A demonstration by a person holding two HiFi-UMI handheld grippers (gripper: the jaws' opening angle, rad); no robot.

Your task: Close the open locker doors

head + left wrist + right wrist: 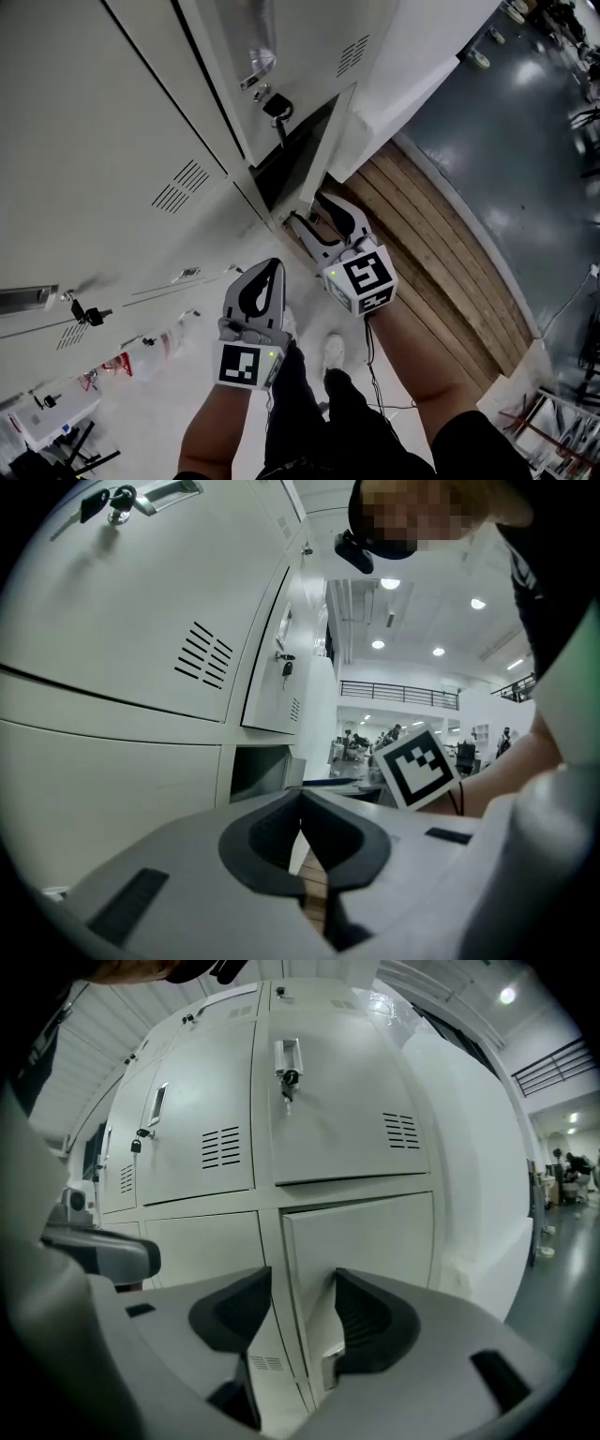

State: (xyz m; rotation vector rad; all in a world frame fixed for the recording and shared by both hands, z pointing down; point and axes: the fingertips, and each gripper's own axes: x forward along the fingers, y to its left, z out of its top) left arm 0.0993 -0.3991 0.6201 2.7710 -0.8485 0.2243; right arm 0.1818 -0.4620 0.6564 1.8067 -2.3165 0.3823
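Person is standing at a bank of off-white metal lockers (94, 141), a gripper in each hand. R gripper (310, 209), centre of the head view, is reaching at the bottom locker door (366, 1241). That door is hanging ajar at the end of the row, w/ a dark gap showing behind it. In the right gripper view its fingers (375, 1321) are standing spread, the door's free edge running up betw. them (neither pad looks to be pressing on it). L gripper (268, 270) is hovering just below and left of it, fingers (258, 841) pressed together w/ nothing in them. A key (277, 107) is hanging in the lock of the door above. Wooden planks (412, 225) are lying at the lockers' foot, right of centre.
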